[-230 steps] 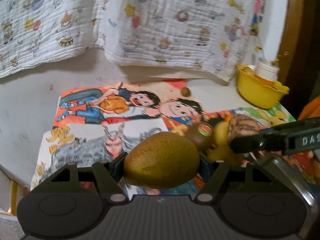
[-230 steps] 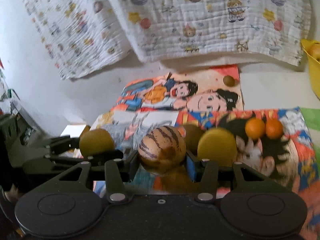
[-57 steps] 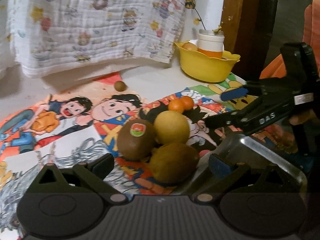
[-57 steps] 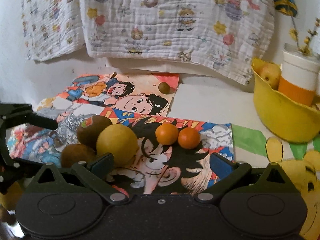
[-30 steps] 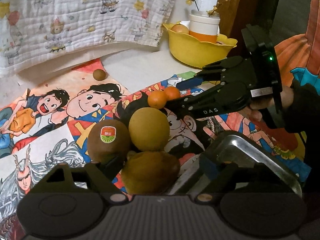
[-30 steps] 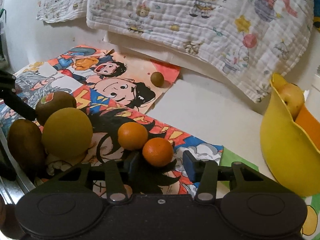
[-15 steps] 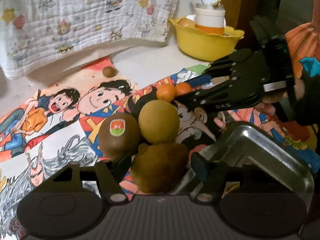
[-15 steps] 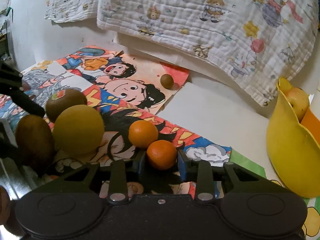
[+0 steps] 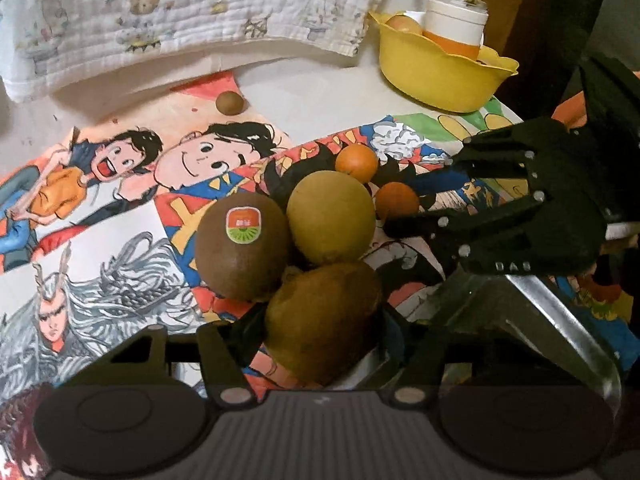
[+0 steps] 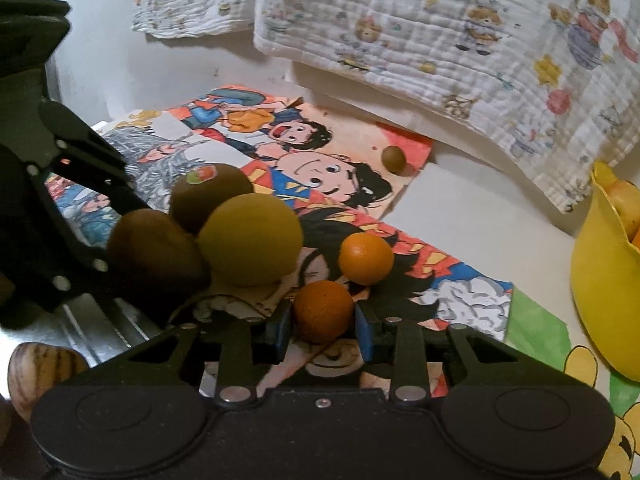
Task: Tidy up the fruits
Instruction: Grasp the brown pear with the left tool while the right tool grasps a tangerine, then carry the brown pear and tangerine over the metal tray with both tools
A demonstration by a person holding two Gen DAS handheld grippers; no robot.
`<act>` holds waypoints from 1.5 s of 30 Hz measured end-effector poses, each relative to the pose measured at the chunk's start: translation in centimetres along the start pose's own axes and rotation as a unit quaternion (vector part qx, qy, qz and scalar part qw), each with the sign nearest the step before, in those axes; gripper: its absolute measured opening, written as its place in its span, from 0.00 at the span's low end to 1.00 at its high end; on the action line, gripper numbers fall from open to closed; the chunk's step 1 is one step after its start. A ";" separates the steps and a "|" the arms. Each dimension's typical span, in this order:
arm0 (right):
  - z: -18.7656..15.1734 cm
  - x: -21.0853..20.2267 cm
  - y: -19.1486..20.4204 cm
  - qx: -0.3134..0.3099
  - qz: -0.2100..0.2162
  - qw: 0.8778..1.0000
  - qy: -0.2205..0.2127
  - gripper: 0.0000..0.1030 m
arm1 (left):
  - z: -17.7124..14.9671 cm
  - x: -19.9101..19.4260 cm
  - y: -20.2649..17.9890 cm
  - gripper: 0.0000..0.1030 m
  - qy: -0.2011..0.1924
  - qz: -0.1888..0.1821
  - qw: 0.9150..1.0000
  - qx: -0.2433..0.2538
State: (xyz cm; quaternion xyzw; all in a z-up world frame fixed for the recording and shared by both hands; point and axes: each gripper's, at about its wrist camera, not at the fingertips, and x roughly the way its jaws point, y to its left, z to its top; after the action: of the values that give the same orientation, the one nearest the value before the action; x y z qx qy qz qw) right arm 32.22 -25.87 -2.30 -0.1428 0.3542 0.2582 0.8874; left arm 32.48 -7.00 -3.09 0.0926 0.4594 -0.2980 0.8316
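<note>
The left gripper [image 9: 320,334] has just been closing, and its fingers now press the sides of the brown kiwi [image 9: 322,322] nearest to it, beside the metal tray [image 9: 560,320]. The right gripper [image 10: 323,326] closed a second ago; its fingers hold the near orange [image 10: 323,310] on the tabletop. Both fruits now look ready for lifting. Behind them wait the kiwi with a sticker [image 9: 242,246], the yellow fruit [image 9: 331,217] and the second orange [image 10: 366,259]. Farther away stands the yellow bowl [image 9: 436,68].
</note>
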 end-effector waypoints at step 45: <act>-6.4 -10.7 8.2 0.056 0.029 0.998 -0.026 0.34 | -6.8 -7.3 -3.0 0.60 -0.027 0.036 0.999 0.017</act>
State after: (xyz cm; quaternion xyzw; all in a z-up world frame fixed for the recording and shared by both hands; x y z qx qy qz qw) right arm 17.45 -25.71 0.10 -0.0755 0.3493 0.2671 0.8950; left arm 22.99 -3.51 -0.59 0.1150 0.4285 -0.2777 0.8521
